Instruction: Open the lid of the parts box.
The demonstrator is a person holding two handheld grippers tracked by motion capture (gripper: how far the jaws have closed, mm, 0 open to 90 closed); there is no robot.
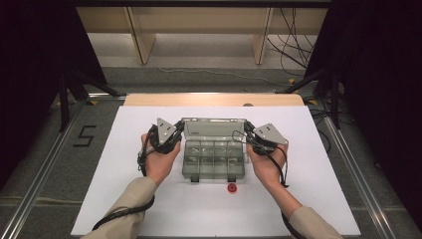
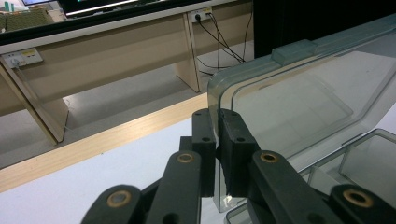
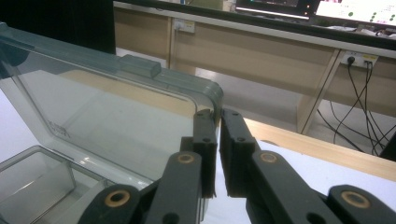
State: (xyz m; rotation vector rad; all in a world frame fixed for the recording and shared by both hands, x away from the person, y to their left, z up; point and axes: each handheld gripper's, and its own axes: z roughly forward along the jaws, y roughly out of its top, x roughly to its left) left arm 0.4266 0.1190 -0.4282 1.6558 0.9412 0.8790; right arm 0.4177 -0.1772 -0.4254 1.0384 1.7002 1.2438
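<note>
Nearest the person, in front of the box (image 1: 214, 158), lies a red cap (image 1: 232, 187). The box sits mid-table with its lid (image 1: 215, 127) raised. The left gripper (image 1: 175, 133) and right gripper (image 1: 247, 133) each clamp a side edge of the lid. Move both hands together, evenly, to avoid twisting the hinge.

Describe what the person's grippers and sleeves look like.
Both the left gripper and right gripper have black jaws with brass-coloured pivot pins, a grey three-cornered plate on top and a trailing black cable. The person wears tan long sleeves.
</note>
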